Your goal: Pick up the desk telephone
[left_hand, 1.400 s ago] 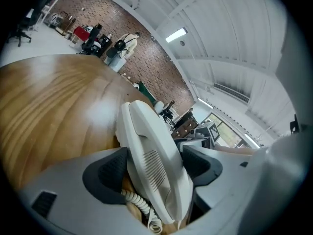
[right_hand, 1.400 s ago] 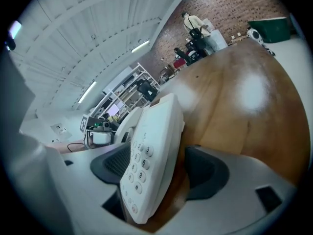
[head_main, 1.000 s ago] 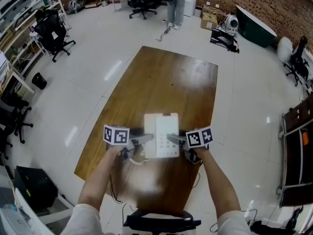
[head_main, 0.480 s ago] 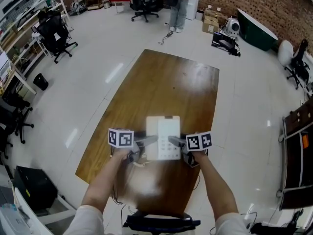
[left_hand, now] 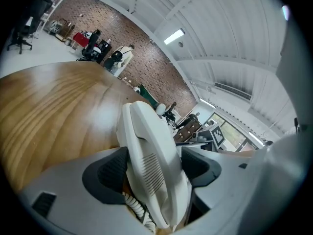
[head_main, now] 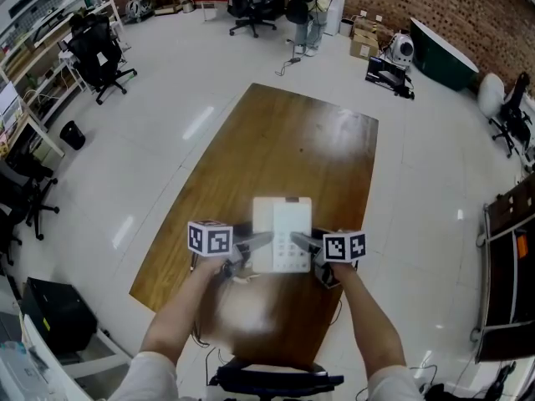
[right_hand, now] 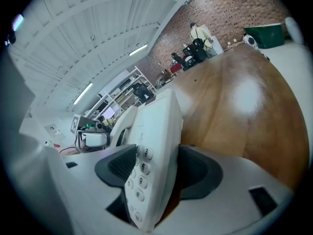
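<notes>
In the head view the telephone [head_main: 282, 232] lies on the table [head_main: 292, 140] between the left gripper [head_main: 253, 242] and right gripper [head_main: 303, 241]. In the left gripper view the jaws, just closing, press on the handset [left_hand: 149, 160] between them, so a lift might pull it off its cradle, leaving the base dangling by the cord [left_hand: 133, 204]. In the right gripper view the jaws, also just closing, clamp the keypad [right_hand: 139, 175] edge, where smooth plastic could slip.

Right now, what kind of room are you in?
Probably a big office or workshop: black swivel office chairs, metal storage shelves along one side, and a long brown wooden table holding a white desk telephone.
</notes>
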A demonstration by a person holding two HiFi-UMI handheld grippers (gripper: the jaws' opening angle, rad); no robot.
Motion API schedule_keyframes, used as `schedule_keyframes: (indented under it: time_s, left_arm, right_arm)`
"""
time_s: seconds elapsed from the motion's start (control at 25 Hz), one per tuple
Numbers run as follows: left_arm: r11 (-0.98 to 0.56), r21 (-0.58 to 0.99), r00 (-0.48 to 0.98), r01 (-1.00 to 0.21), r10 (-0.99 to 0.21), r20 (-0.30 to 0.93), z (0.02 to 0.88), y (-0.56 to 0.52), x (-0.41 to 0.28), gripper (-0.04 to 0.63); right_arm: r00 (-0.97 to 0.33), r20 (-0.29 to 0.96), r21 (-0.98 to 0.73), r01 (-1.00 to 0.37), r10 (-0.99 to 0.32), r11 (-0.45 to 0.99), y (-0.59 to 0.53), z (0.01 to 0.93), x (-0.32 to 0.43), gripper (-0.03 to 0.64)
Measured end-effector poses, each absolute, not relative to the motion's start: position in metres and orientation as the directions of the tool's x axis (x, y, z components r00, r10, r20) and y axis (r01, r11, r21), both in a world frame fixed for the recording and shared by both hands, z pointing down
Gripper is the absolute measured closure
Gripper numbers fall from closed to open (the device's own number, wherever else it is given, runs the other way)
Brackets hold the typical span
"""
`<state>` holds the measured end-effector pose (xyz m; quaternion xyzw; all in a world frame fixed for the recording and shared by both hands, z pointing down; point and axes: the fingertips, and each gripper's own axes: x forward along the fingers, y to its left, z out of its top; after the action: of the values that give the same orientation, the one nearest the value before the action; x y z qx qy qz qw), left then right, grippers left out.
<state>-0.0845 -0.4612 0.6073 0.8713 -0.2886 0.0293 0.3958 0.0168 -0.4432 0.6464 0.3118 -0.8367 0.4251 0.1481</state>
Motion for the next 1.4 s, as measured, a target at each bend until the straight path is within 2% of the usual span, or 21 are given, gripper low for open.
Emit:
schedule_keyframes:
  time_s: [0.64,1.4]
  left_arm:
    - [-0.631,0.536,0.817,-0.561,-0.526,0.237,0.57,-0.444,-0.078,0.268]
    - [-0.695,0.358,0.76,-0.623,-0.646,0.069,0.466,-0.399,-0.096,0.276]
  right_arm:
    - [-0.759,0.422,-0.599,-0.644,-0.495,0.476,-0.432,0.618,0.021,0.344]
    - [-0.76,0.292,-0.425,-0.647,-0.58,0.633,-0.408,0.521,0.008,0.347]
